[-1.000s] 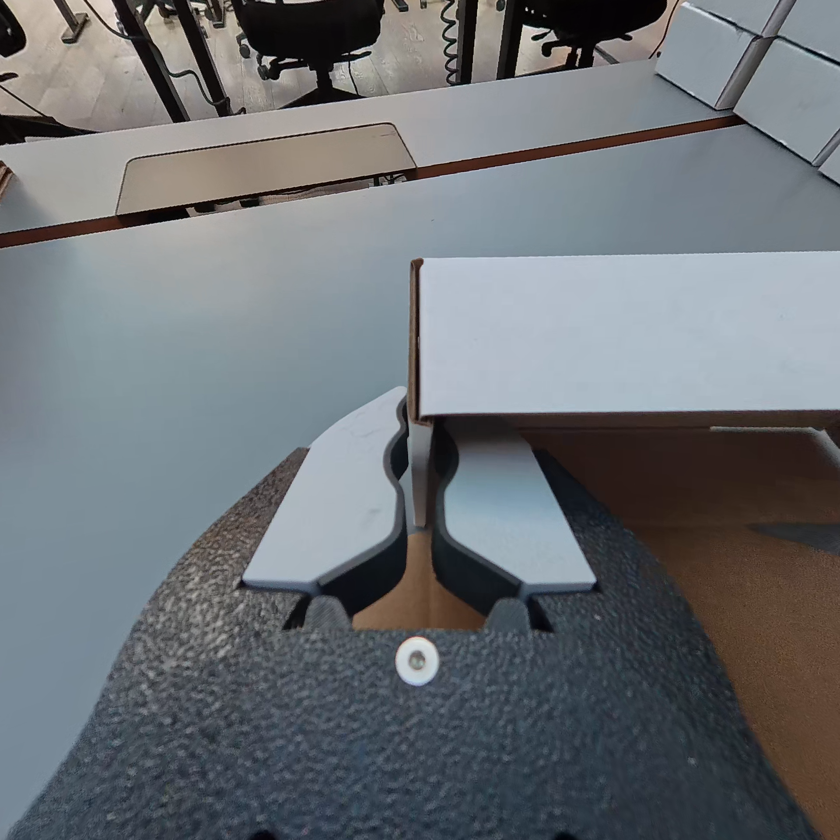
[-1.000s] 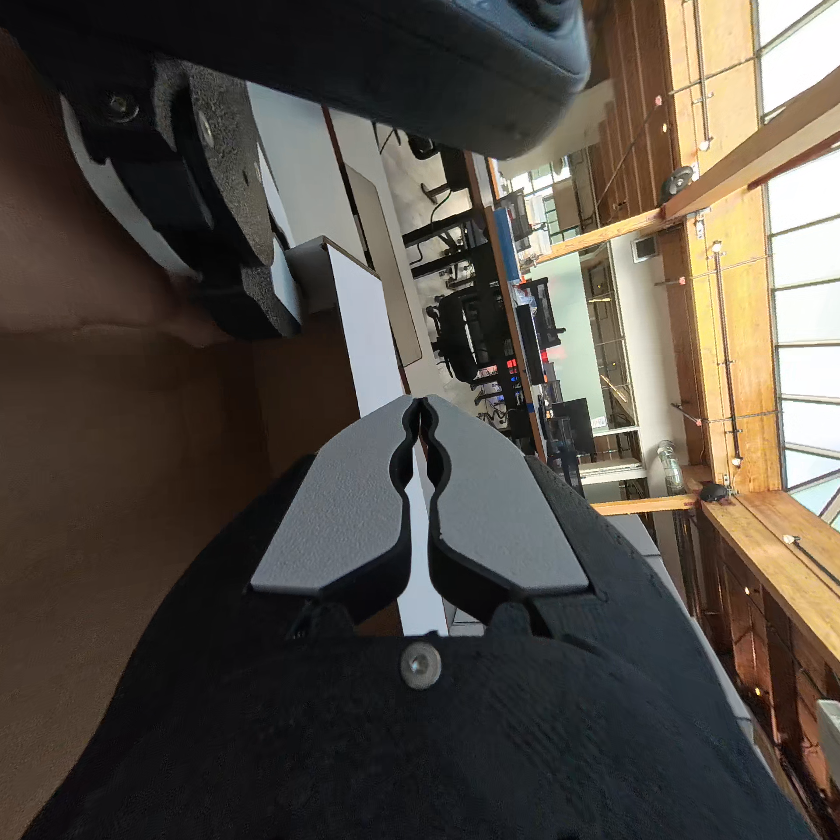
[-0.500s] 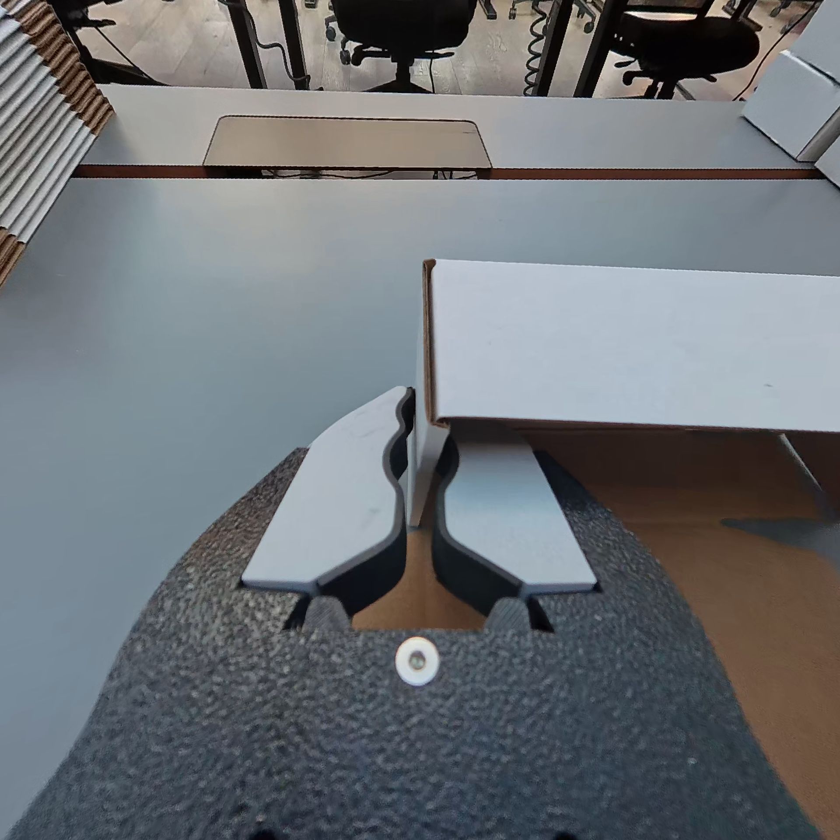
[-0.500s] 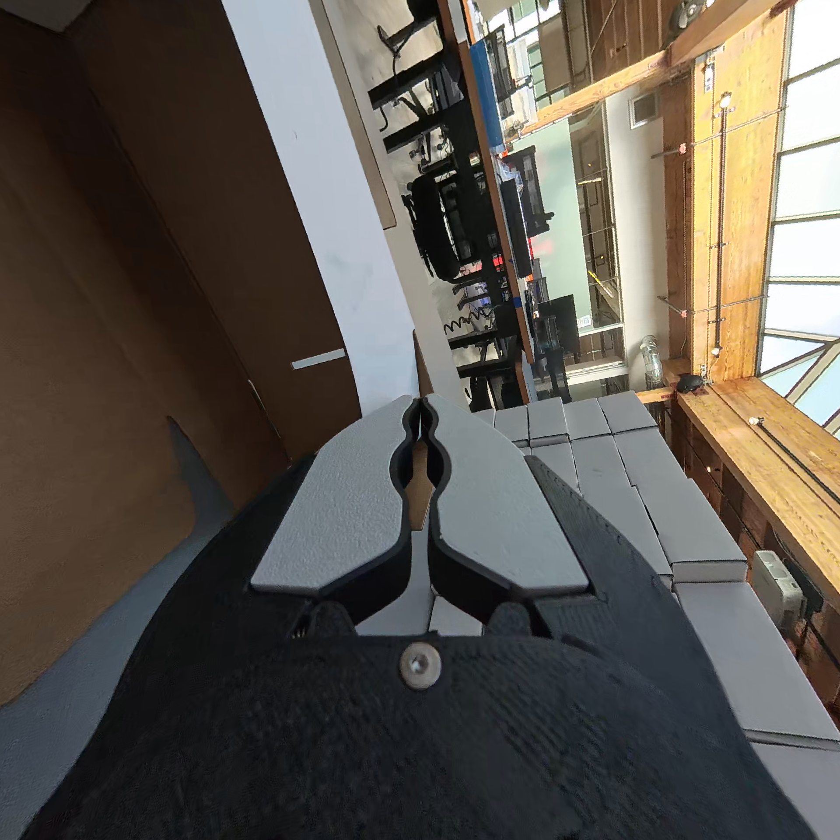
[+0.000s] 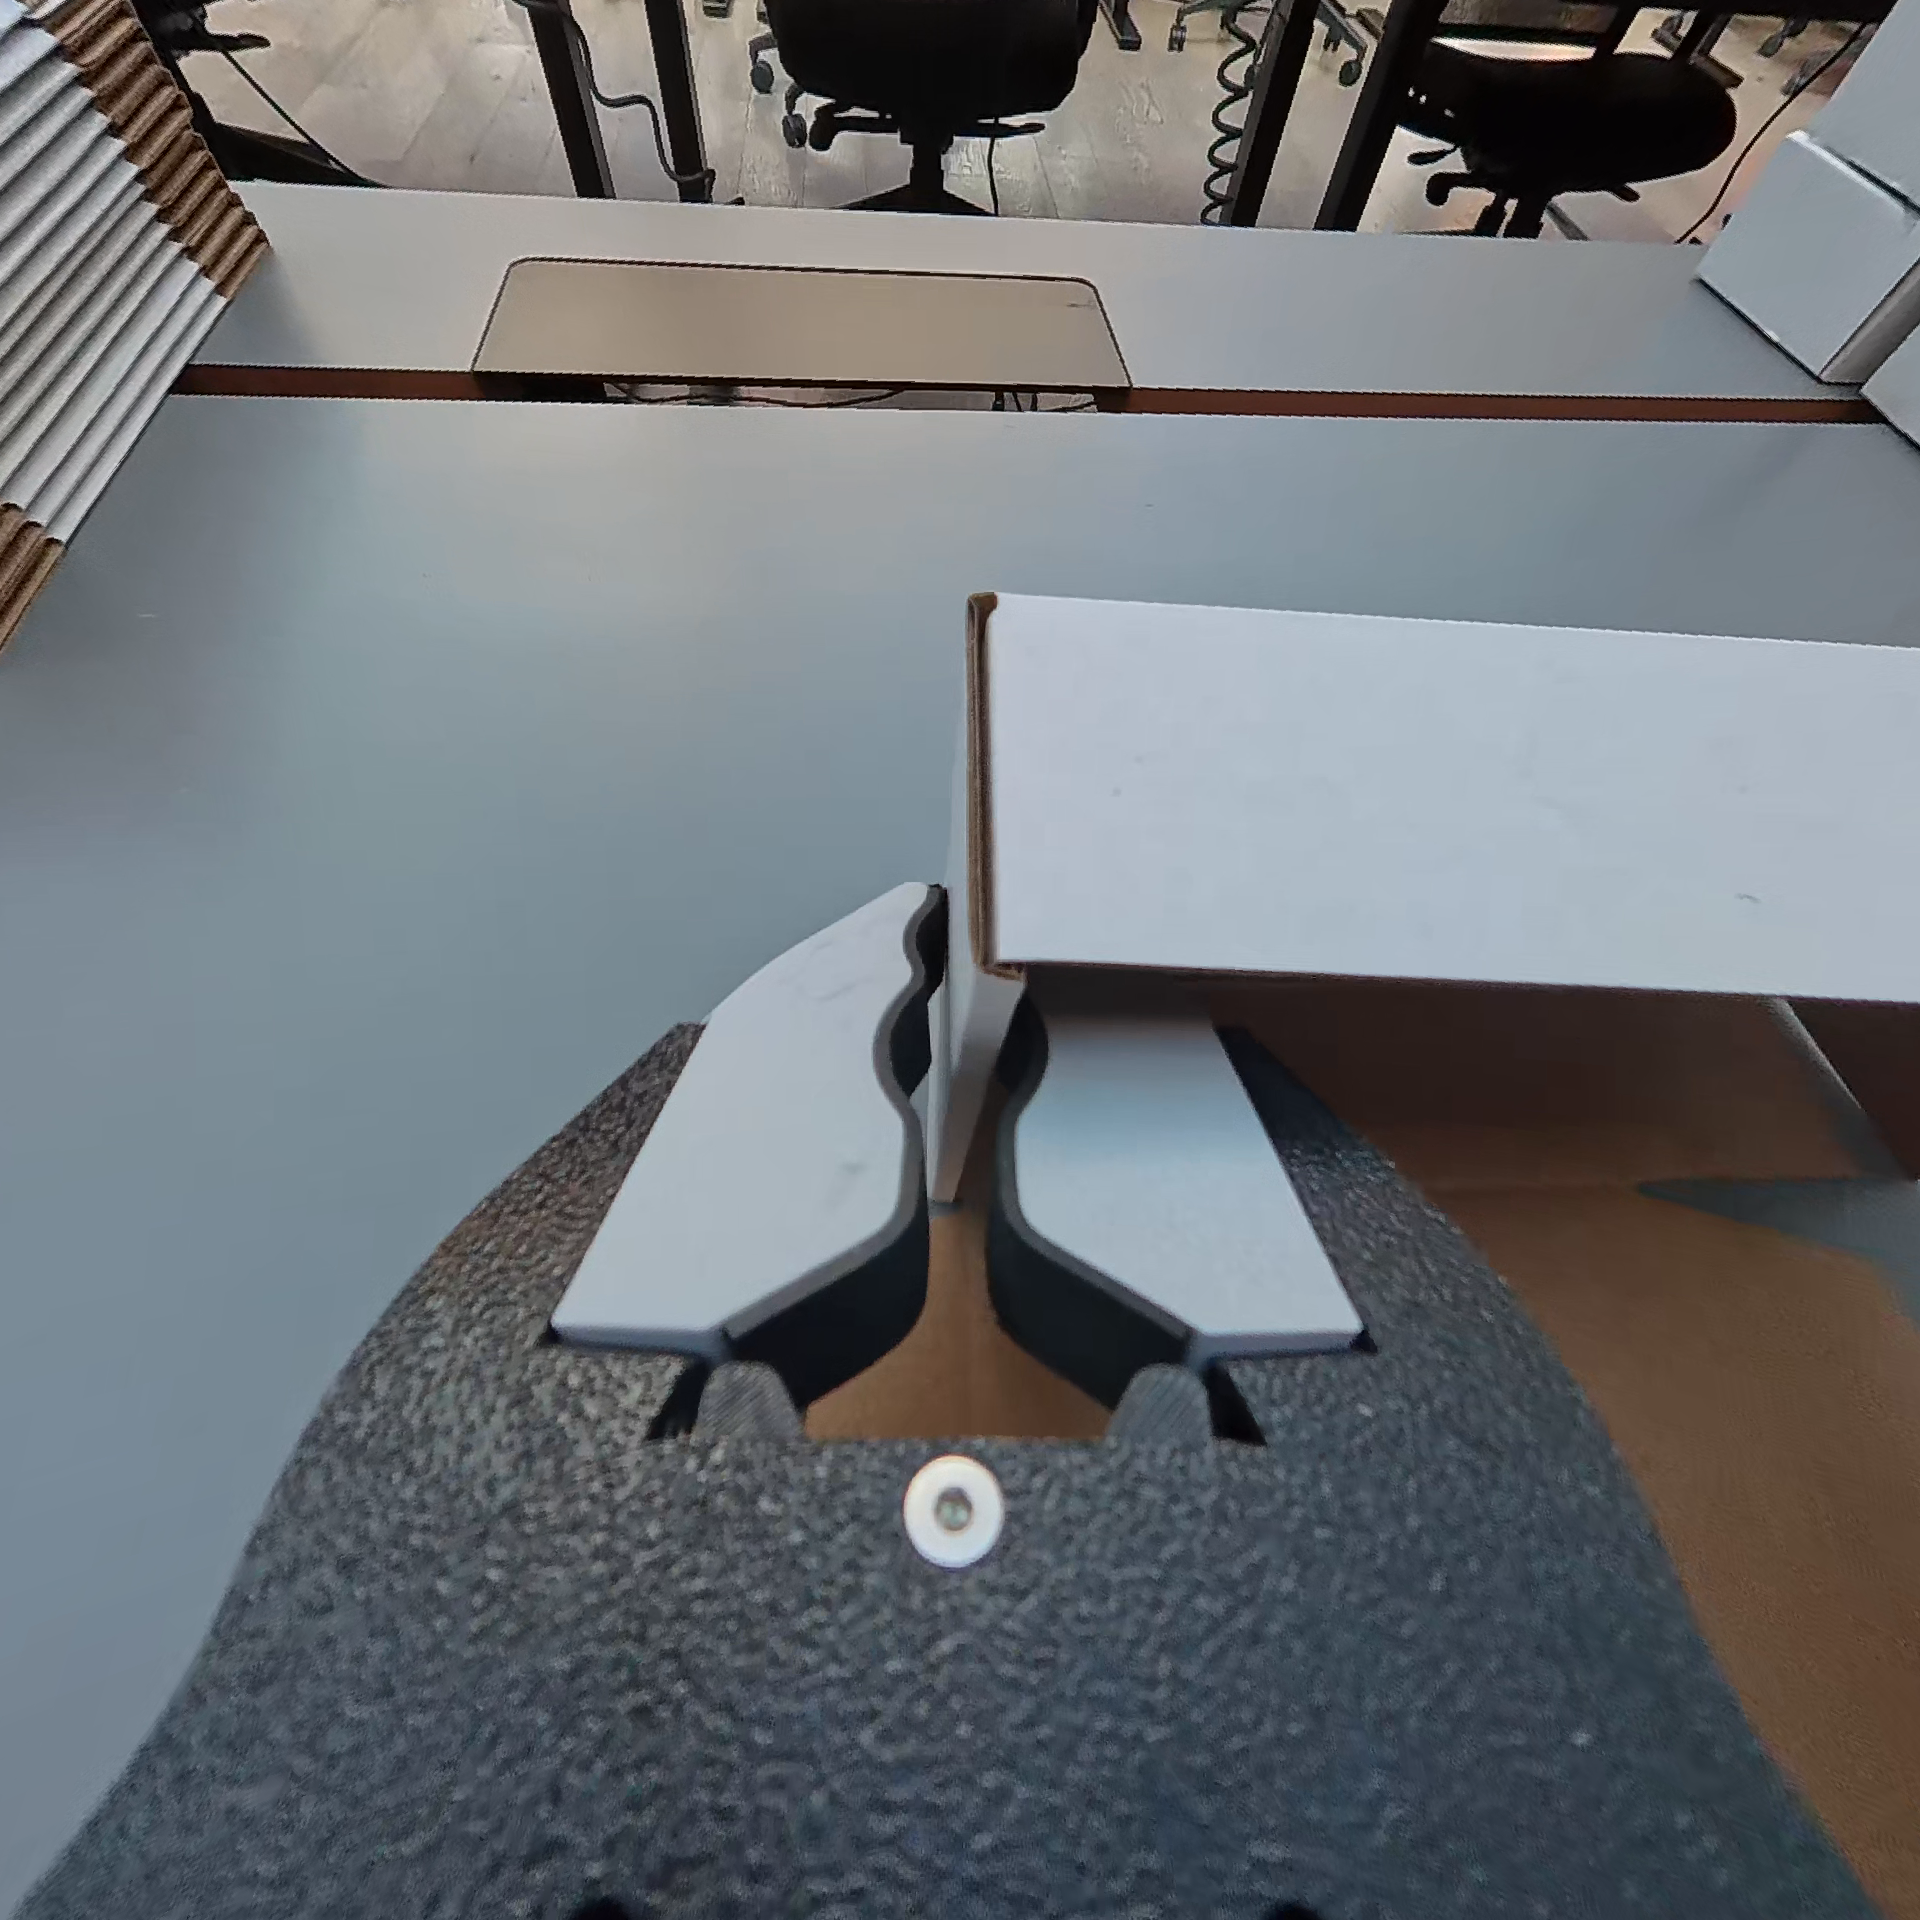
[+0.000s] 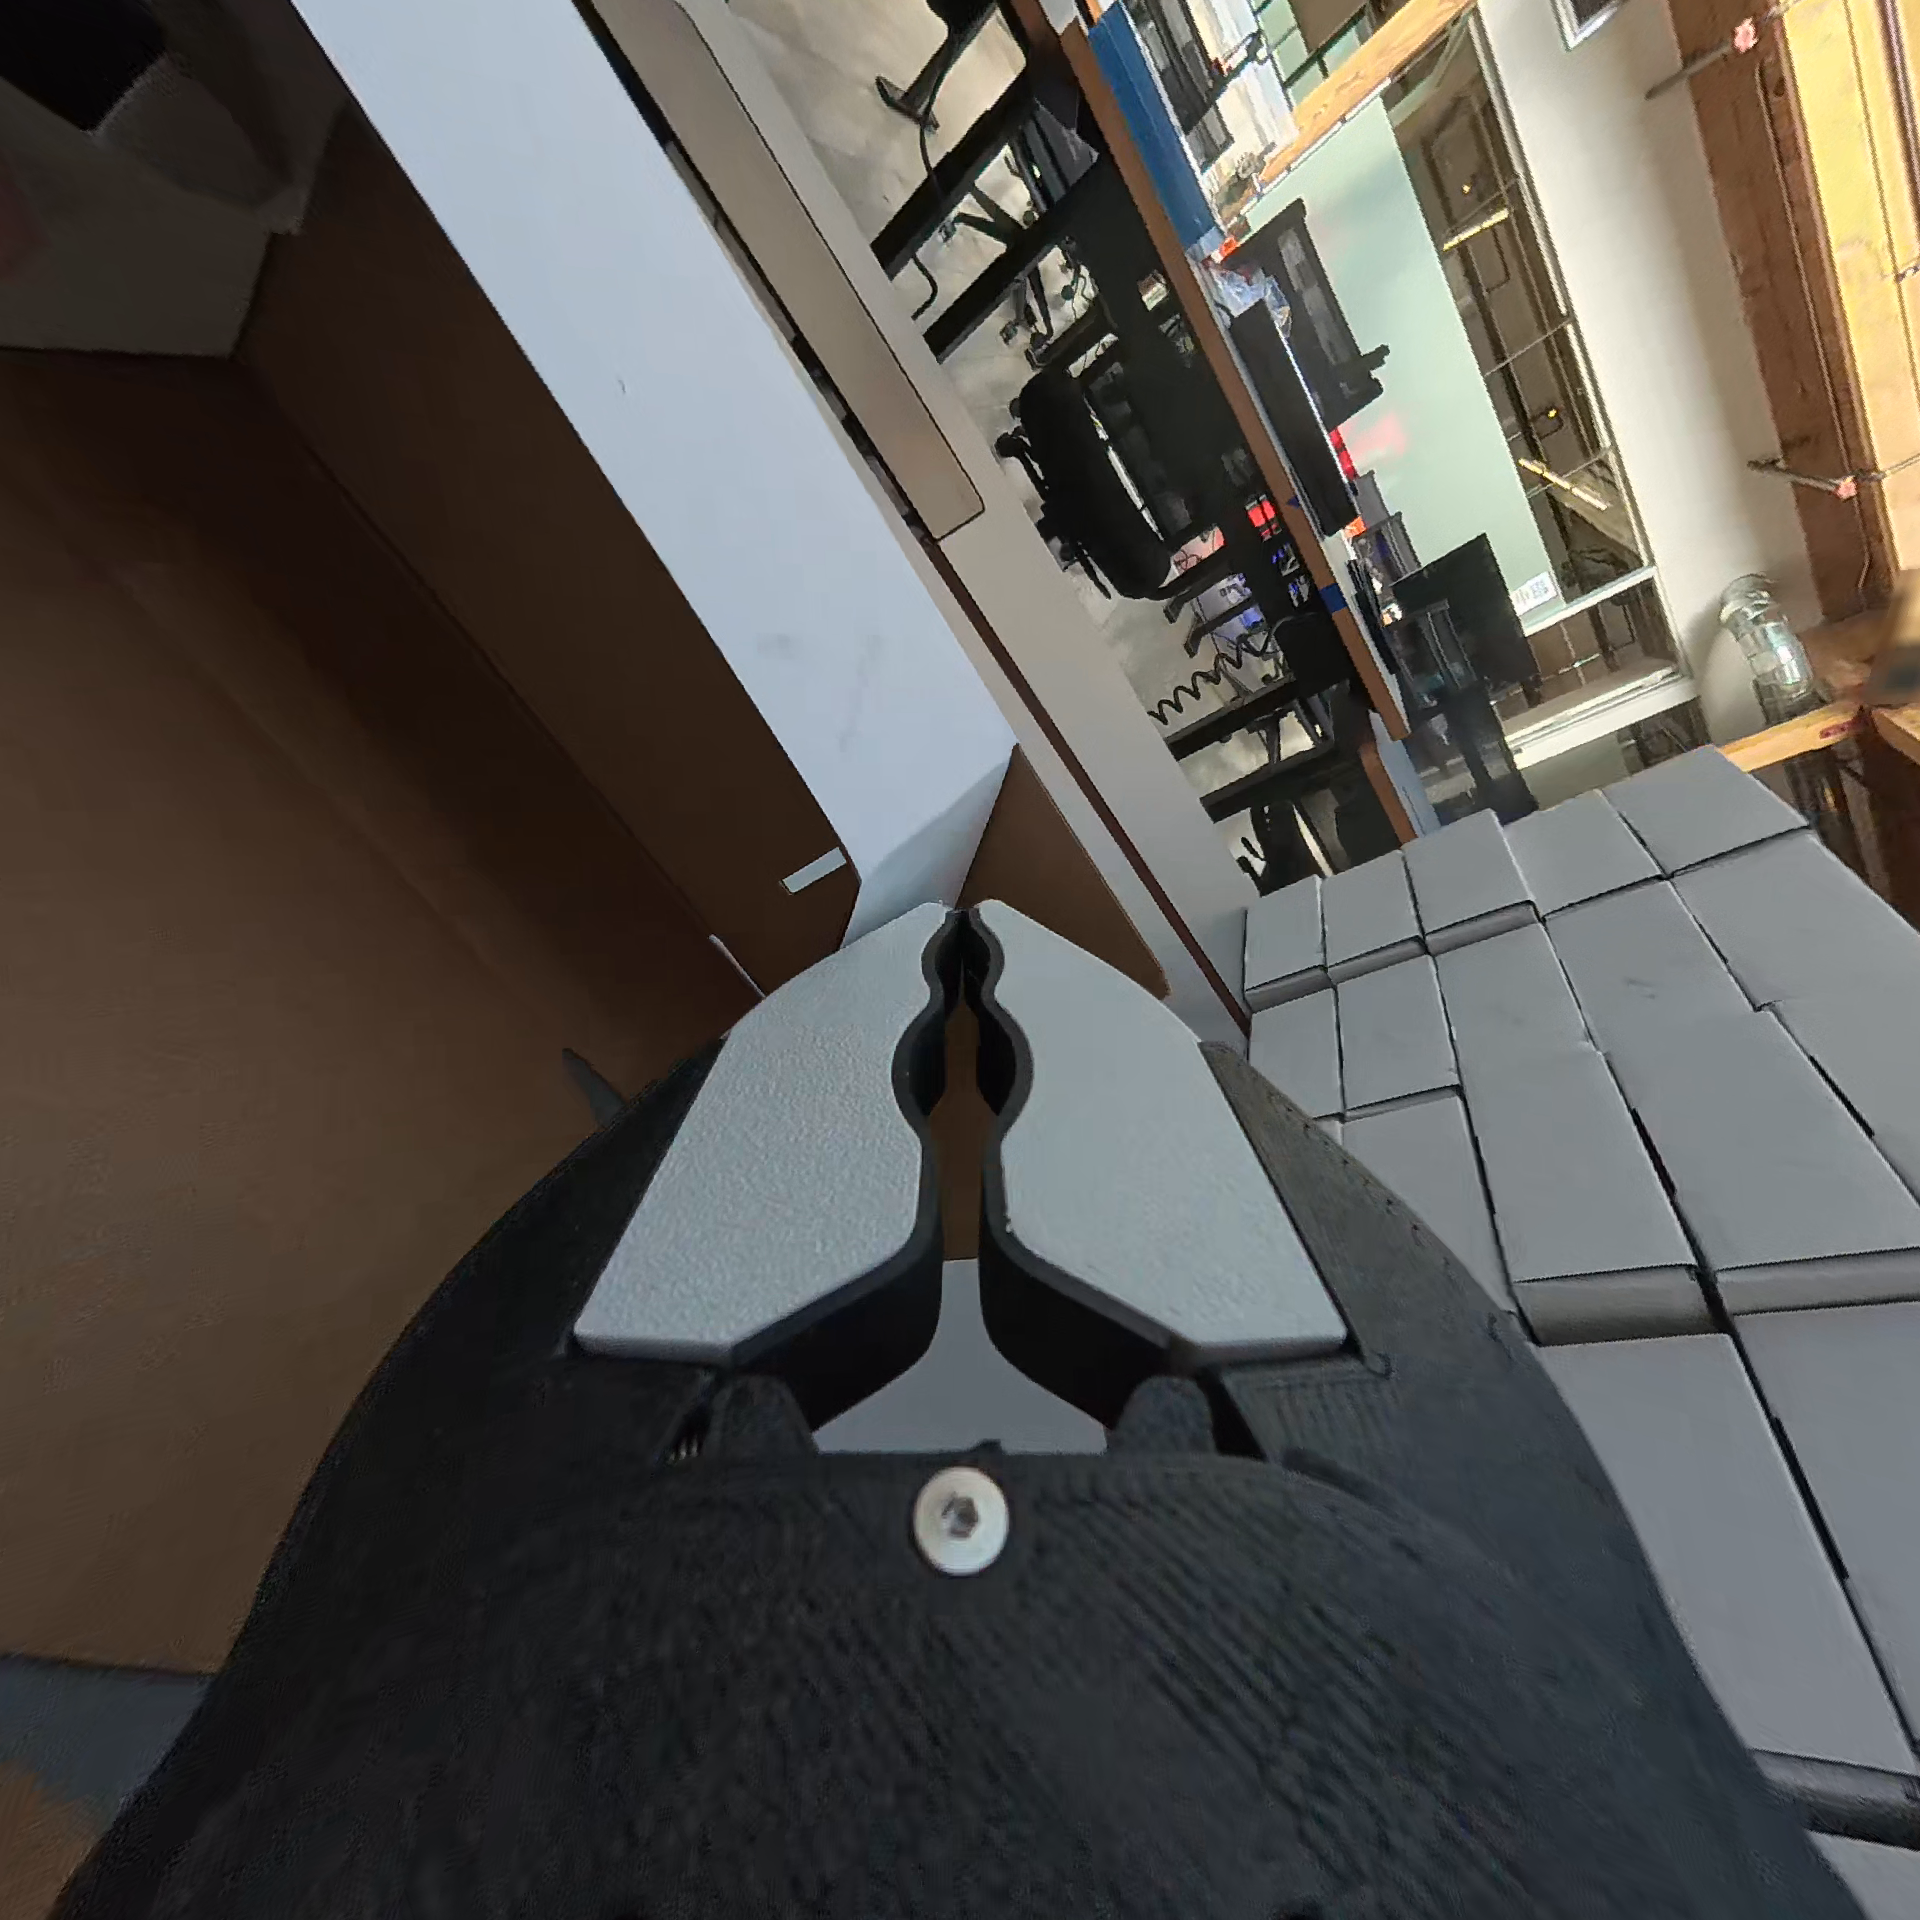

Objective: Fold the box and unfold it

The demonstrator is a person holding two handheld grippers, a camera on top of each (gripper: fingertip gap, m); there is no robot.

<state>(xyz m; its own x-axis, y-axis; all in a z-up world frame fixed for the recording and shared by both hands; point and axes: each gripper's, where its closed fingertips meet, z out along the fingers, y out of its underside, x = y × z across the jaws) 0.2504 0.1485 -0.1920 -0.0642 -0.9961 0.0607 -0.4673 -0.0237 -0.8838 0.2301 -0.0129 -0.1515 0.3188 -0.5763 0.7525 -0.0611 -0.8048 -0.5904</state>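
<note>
Nearest in the left wrist view, the left tool [image 5: 971, 997] is clamped on a thin upright side flap of the white corrugated cardboard box with a brown inside [image 5: 1455, 790], one finger on each face of the flap. The box lies on the dark grey desk [image 5: 468, 727], its brown floor spreading to the right and its white wall standing just past the fingertips.

In the right wrist view, the right tool [image 6: 957, 920] has its fingers together at the tips, with nothing seen between them; it sits just in front of a brown flap at the box's edge, and contact cannot be told.

Farther out, rows of folded white boxes [image 6: 1558, 1039] crowd the desk beside the box. A stack of flat corrugated sheets [image 5: 94, 260] stands at the far left. Beyond the desk are black office chairs [image 5: 925, 62].
</note>
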